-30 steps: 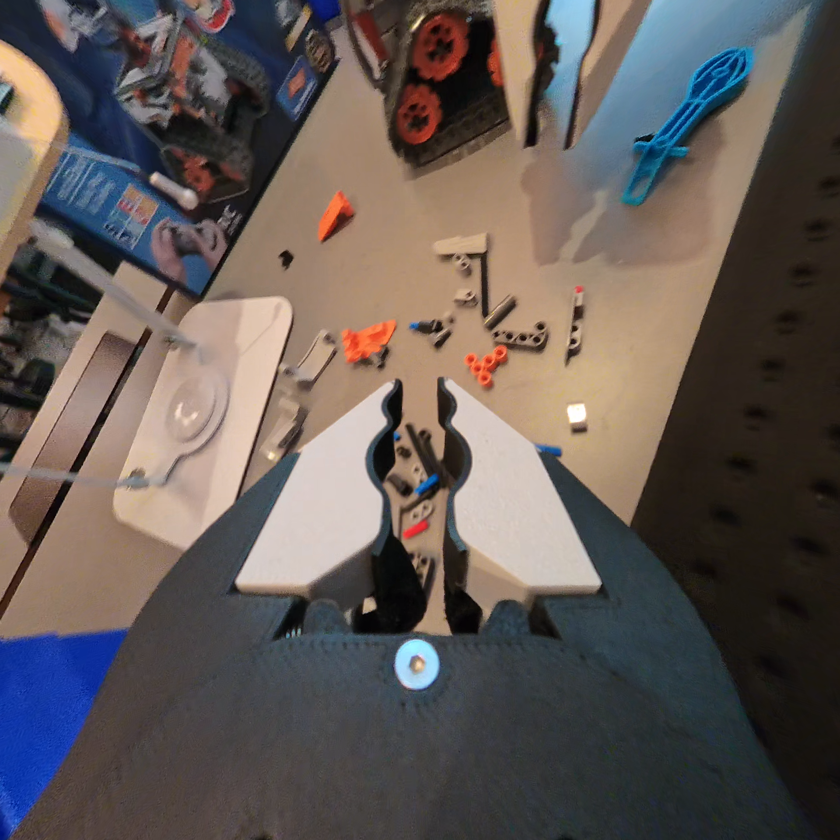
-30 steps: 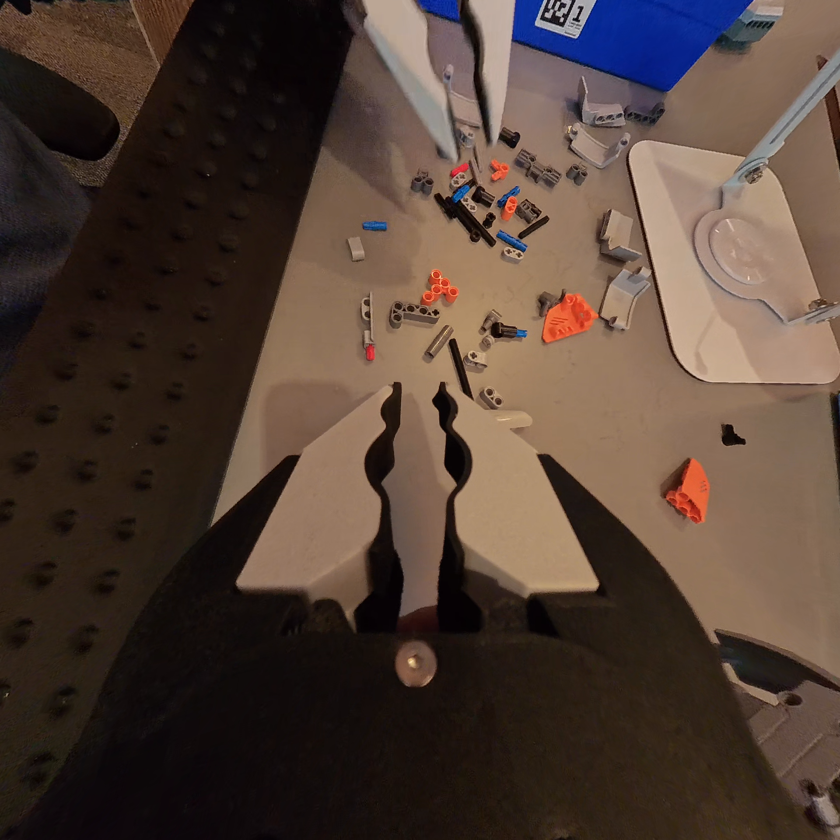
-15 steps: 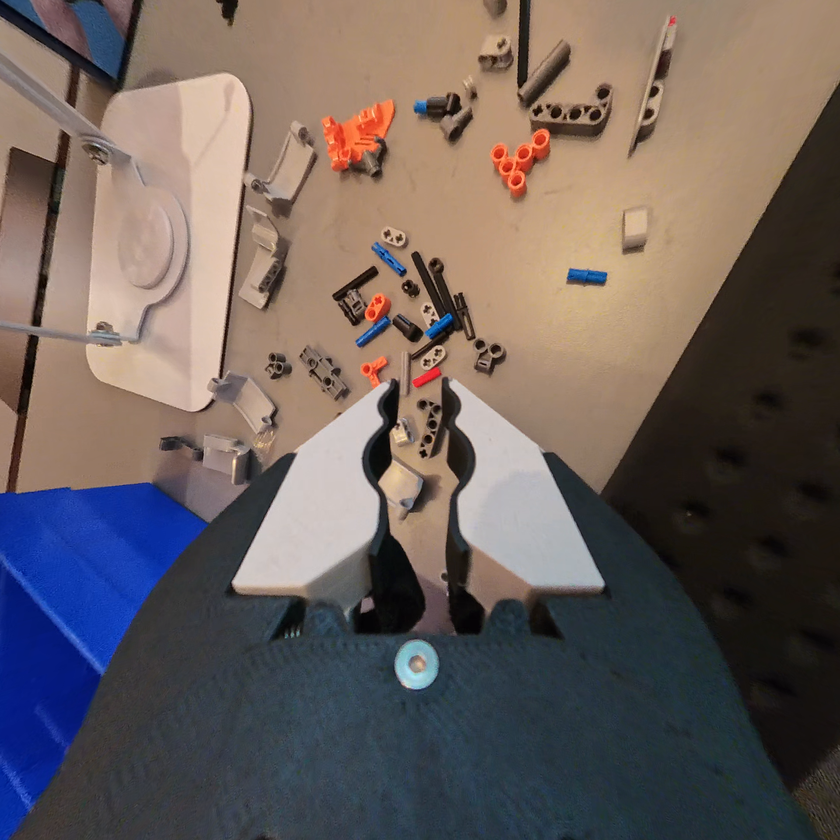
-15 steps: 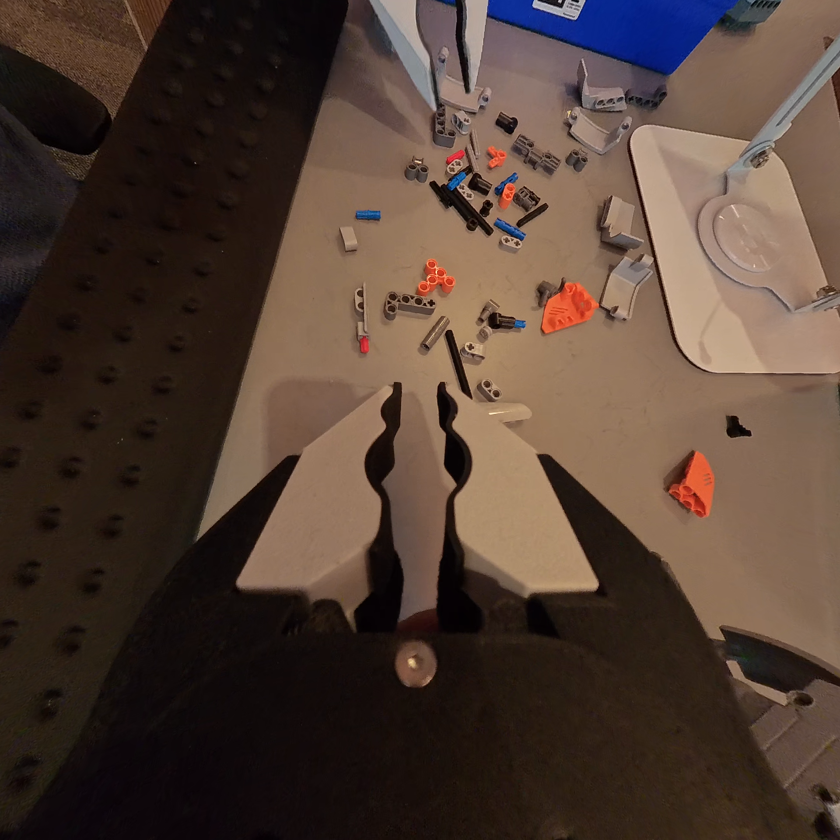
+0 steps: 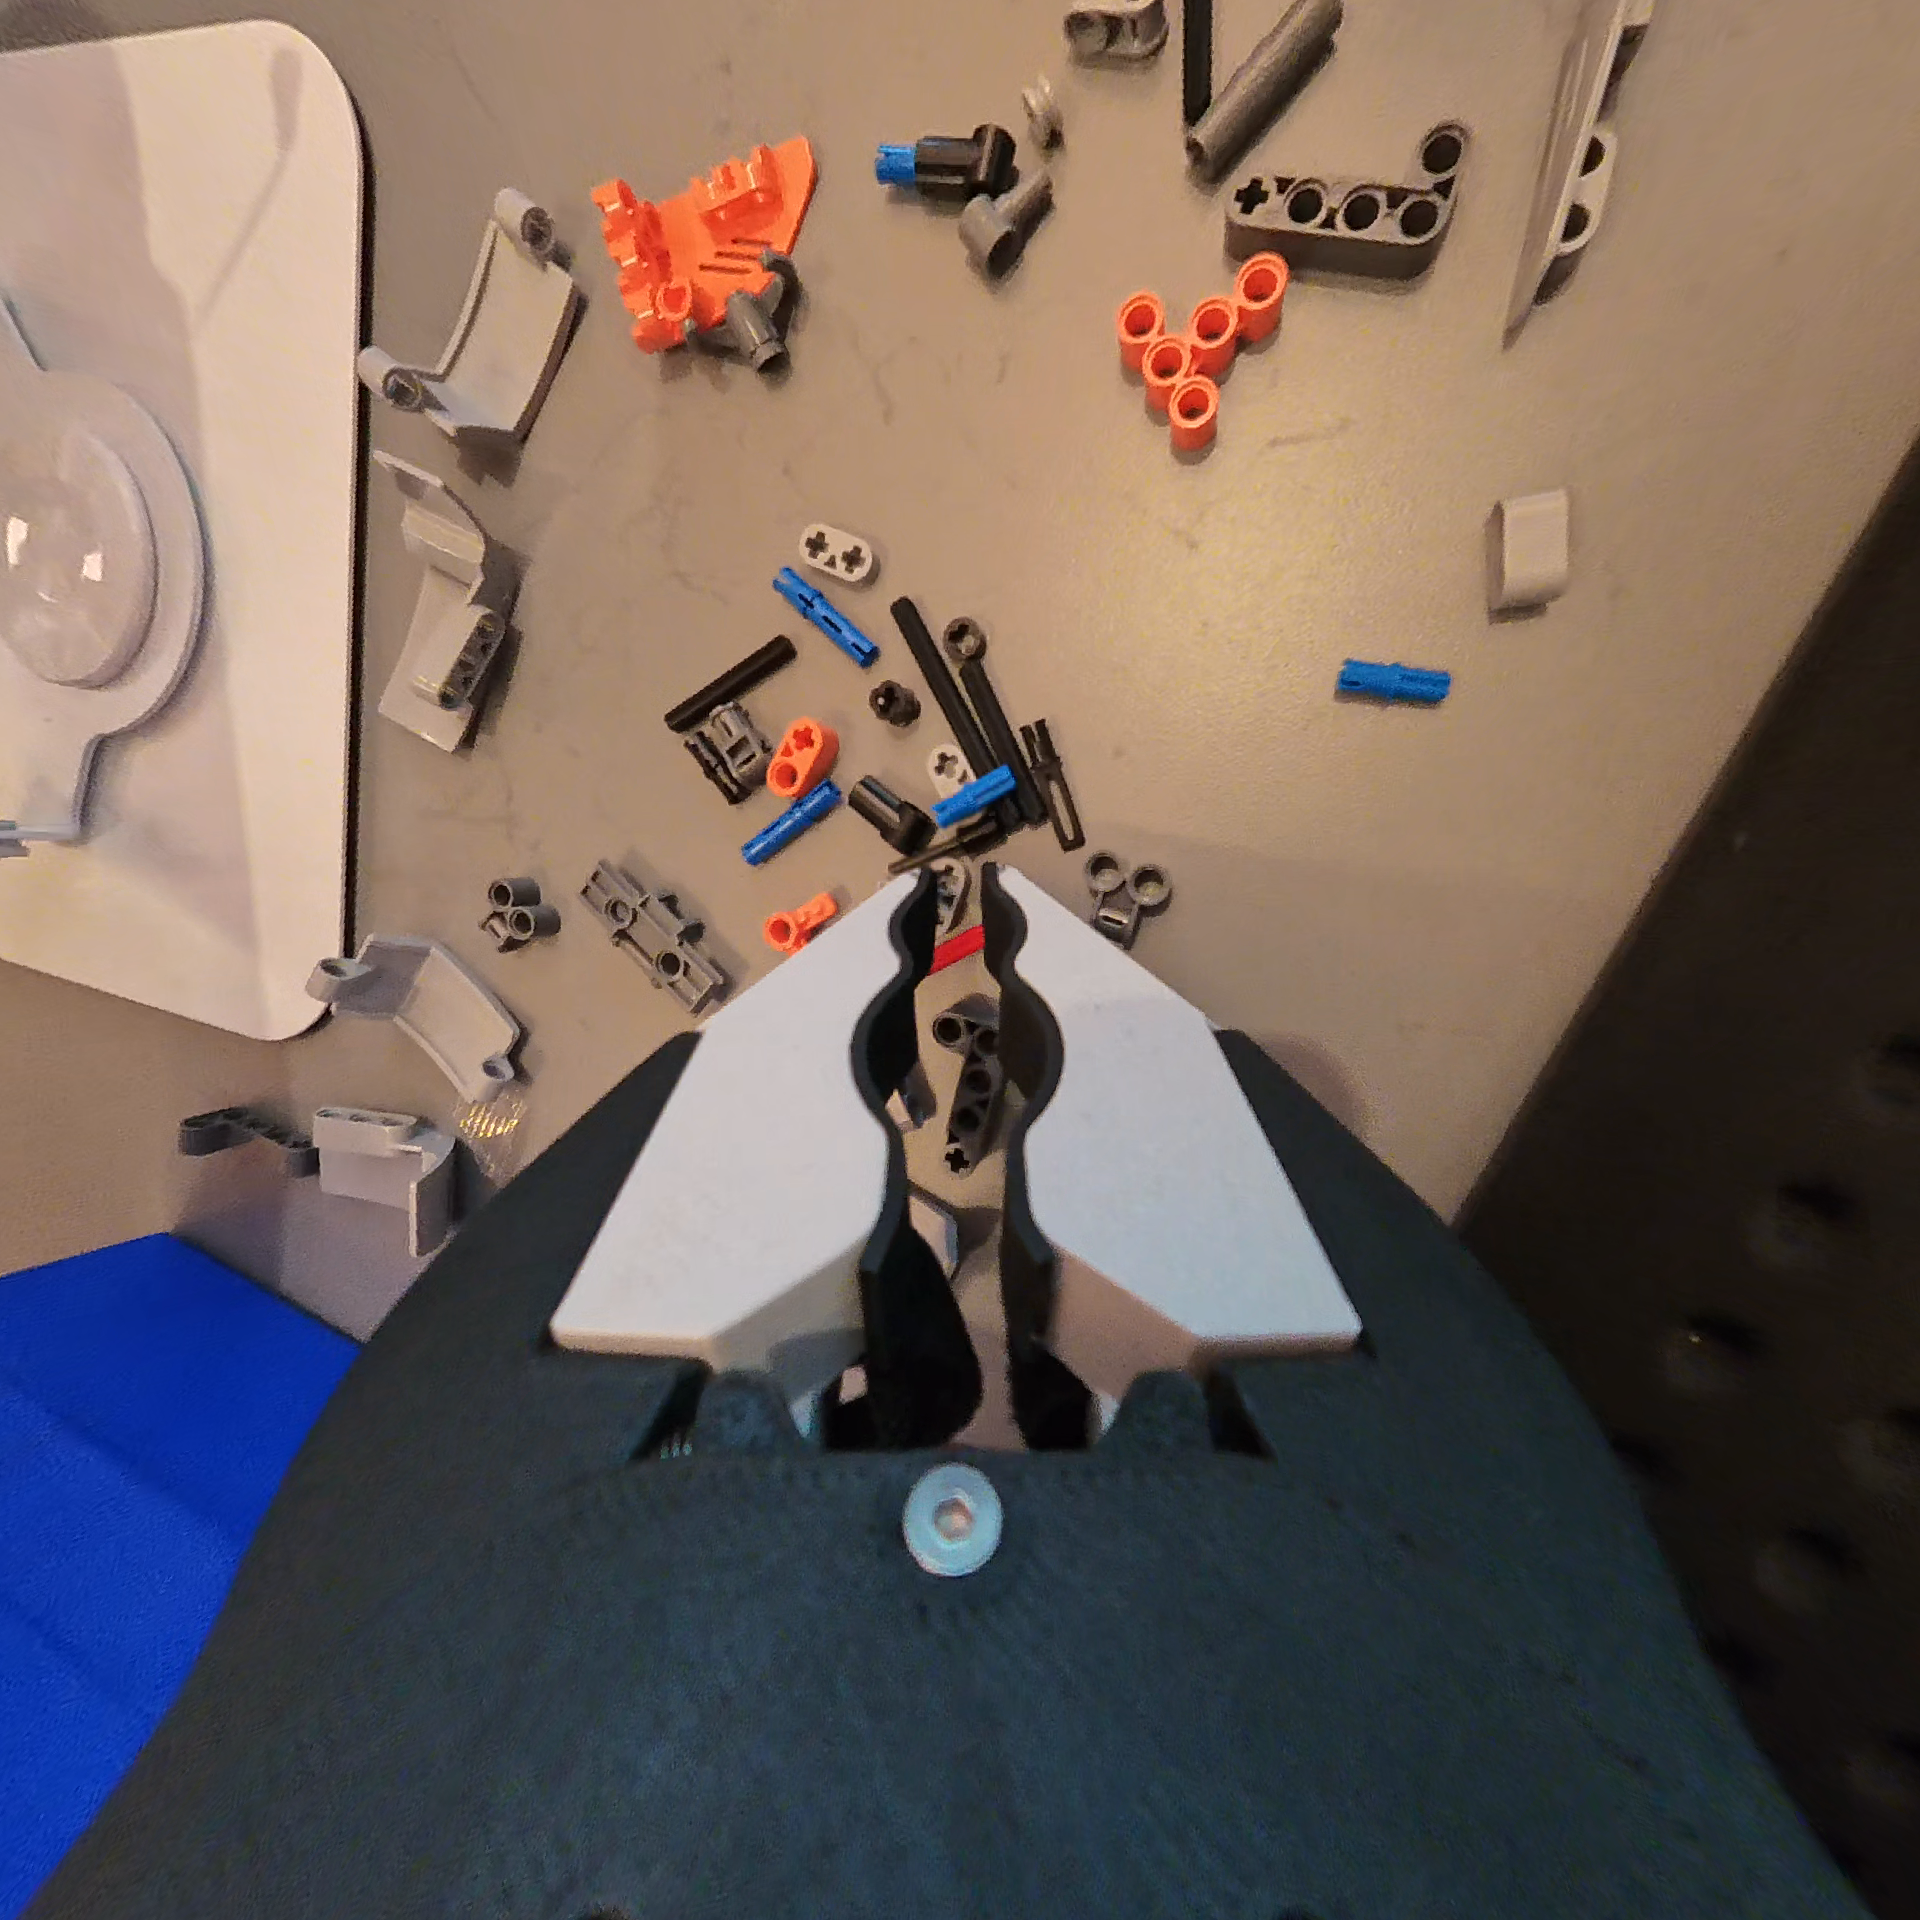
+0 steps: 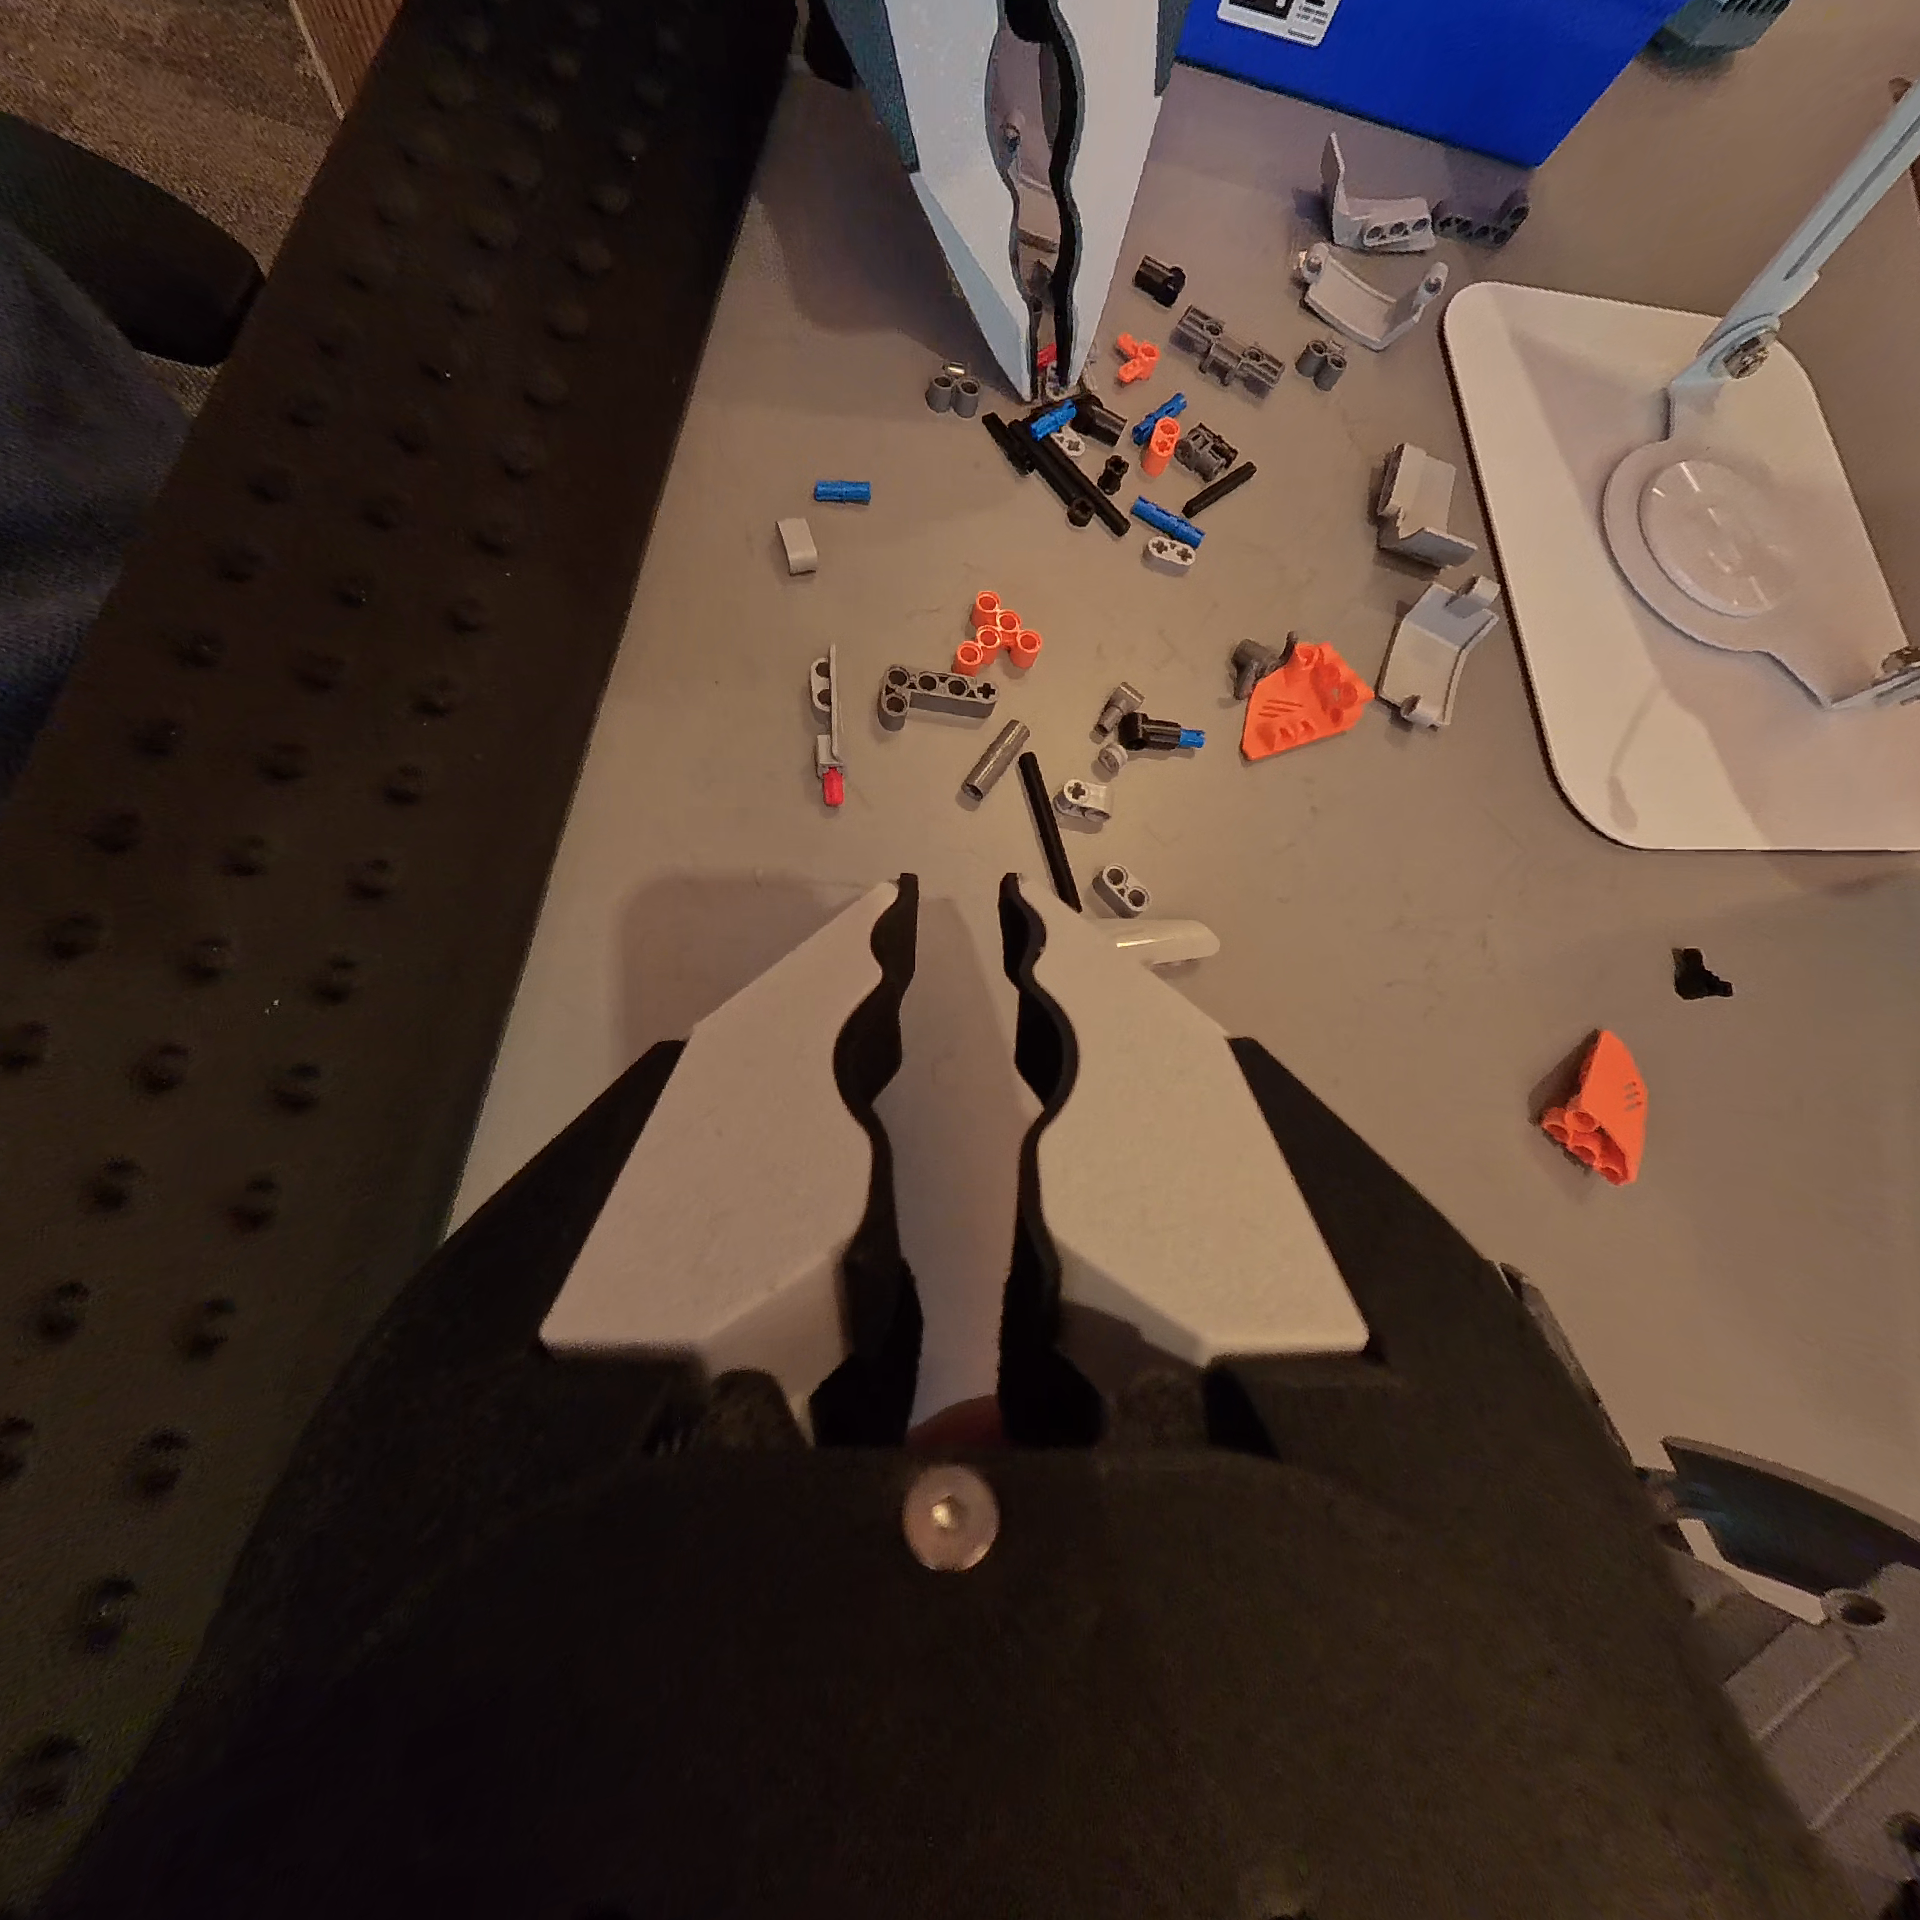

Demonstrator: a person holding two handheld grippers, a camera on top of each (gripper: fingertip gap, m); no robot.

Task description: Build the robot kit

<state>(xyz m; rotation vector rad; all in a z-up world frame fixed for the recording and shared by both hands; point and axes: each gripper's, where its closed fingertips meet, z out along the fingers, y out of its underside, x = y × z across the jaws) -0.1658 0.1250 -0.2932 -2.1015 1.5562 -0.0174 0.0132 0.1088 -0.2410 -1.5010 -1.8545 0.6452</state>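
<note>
Four grey panels (image 5: 488, 322) lie beside the white base (image 5: 260, 520) at the tabletop's (image 5: 1299, 540) edge. Four blue pins (image 5: 826, 613) lie loose mid-tabletop. Left gripper (image 5: 956, 894): jaws drawn to a narrow slit at the parts pile, with a red pin (image 5: 956, 941) across the slit; whether it is clamped cannot be told. Right gripper (image 6: 956, 894): jaws released and empty, over bare tabletop beside the black mat (image 6: 312, 727).

My left wrist view looks steeply down at the grey table (image 5: 1299, 540) from close above, so the scattered building pieces fill the upper half of the frame. My right wrist view sits higher and farther back, facing the opposite way across the table (image 6: 1299, 1039). Both share the white tray (image 5: 260, 312) (image 6: 1558, 468) and the orange cluster (image 5: 1195, 343) (image 6: 997, 634).
</note>
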